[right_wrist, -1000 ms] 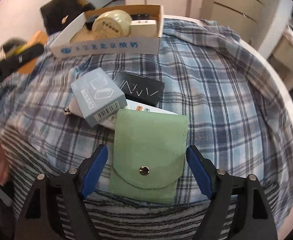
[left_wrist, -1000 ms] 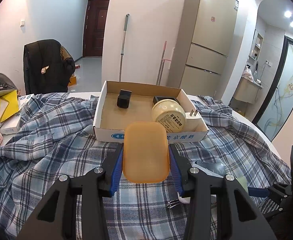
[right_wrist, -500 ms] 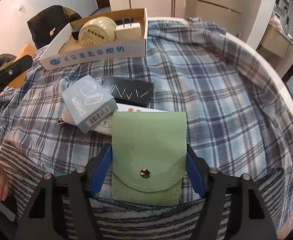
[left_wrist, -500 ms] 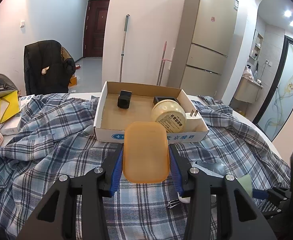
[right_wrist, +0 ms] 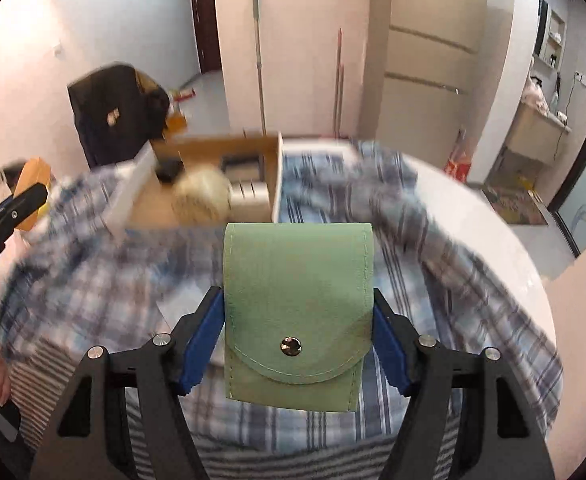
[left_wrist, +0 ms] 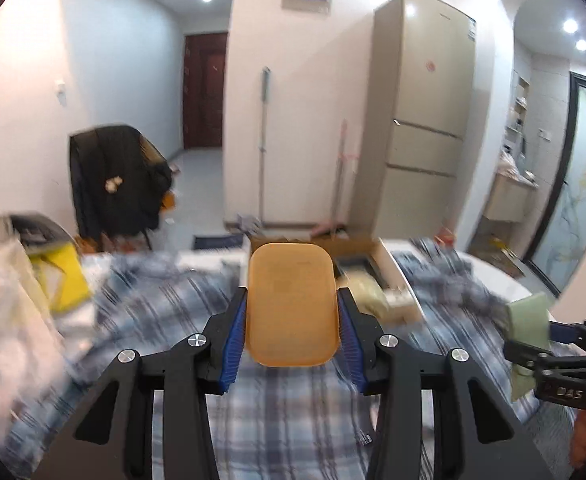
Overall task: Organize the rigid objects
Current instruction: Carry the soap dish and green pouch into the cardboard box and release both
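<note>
Between the blue pads of the left gripper [left_wrist: 292,320] sits one orange tray [left_wrist: 292,304], its jaws clamped on both long sides. The right gripper [right_wrist: 297,334] has just been closing its jaws, and they now pinch one green pouch [right_wrist: 297,300]. At twelve o'clock beyond both, one cardboard box [right_wrist: 275,174] rests on the checked cloth [right_wrist: 433,240], holding one round cream jar [right_wrist: 201,196].

The cardboard box [right_wrist: 209,184] near the counter's far edge is open on top. A cream jar [right_wrist: 203,196], a white plug [right_wrist: 249,198] and dark items fill its right part; its left part is free. The plaid cloth [right_wrist: 433,248] right of the box lies bare.
</note>
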Demonstrator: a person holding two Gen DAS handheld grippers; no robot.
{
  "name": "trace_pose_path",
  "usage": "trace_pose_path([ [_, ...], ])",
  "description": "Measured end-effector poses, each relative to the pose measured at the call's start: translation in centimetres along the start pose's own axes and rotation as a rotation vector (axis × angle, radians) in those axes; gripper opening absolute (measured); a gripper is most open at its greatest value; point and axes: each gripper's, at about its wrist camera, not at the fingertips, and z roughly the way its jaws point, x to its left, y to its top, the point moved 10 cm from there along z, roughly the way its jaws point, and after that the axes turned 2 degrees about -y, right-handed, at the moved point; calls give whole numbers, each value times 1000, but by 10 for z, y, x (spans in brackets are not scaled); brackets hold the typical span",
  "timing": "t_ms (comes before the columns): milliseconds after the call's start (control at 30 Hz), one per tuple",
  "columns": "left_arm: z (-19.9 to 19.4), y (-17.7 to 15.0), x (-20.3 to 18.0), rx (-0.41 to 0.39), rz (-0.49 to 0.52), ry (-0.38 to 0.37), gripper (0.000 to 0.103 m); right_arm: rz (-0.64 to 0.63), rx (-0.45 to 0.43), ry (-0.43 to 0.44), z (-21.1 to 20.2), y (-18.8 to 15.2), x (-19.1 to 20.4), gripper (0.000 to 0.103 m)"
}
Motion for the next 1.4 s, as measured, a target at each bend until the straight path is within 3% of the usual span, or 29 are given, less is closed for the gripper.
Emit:
trace_pose_path([
  [167, 4, 47, 6, -5, -10, 24, 45, -5, -114, 2, -18, 56, 15, 69],
  [333, 24, 86, -4, -34, -22, -18, 45, 39, -158, 24, -17, 105, 29, 69],
  [433, 51, 86, -7, 11, -15, -31, 45, 78, -176, 46, -10, 123, 34, 69],
  [533, 84, 64, -5, 83, -9, -24, 45, 107, -174, 40, 4, 129, 31, 69],
  [667, 129, 24, 1, 188, -2, -16, 45, 150, -122, 24, 34, 123, 21, 69],
  [767, 143, 9, 17, 209, -53, 2, 45, 144, -63, 26, 58, 115, 27, 69],
  [1000, 128, 19, 50, 177, -67, -1, 45, 80, 78, 184, 99, 103, 101, 69],
  [1133, 131, 21, 82, 179, -190, -7, 45, 85, 132, 260, 117, 99, 145, 69],
  [1300, 133, 17, 115, 187, -224, 48, 45, 67, 198, 242, 154, 84, 179, 69],
  [1400, 138, 12, 123, 197, -264, 24, 45, 58, 242, 231, 175, 73, 186, 69],
])
